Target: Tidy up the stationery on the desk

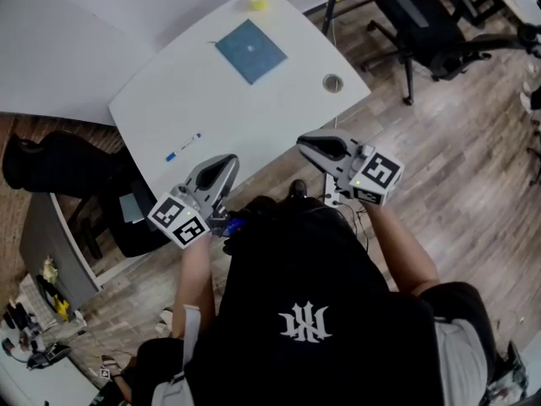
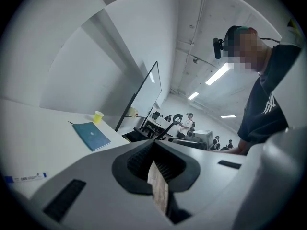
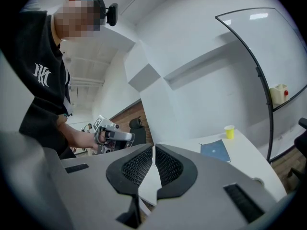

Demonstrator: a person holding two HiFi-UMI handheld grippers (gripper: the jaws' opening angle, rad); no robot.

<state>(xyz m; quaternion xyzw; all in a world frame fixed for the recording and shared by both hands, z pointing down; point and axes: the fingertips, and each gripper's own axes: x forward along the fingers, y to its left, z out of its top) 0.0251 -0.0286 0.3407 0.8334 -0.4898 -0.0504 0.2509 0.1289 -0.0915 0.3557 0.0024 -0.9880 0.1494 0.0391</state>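
The left gripper (image 1: 221, 169) is closed tight with nothing between its ribbed pads; it hangs just off the near edge of the white rounded desk (image 1: 279, 117), close to the near-left corner. The right gripper (image 1: 311, 145) is likewise shut and empty, held off the same edge further right, its nose turned towards the other gripper.

Closest to the left gripper, a slim white pen with a blue cap (image 1: 183, 146) lies flat on the desk near the near-left corner. Its long axis runs roughly parallel to the near edge, the capped end towards the left edge.

Further in, towards the far edge, a thin blue square-cornered notebook (image 1: 250, 51) lies flat, its sides roughly in line with the desk's edges. A small yellow paper cup (image 1: 258, 0) stands upright at the far corner, and a round cable grommet (image 1: 333, 82) sits by the right corner.

The pen looks light, stiff and smooth, likely to roll or skid; I would pinch it across the barrel near its middle. The notebook looks light and slightly flexible, best lifted by one edge.
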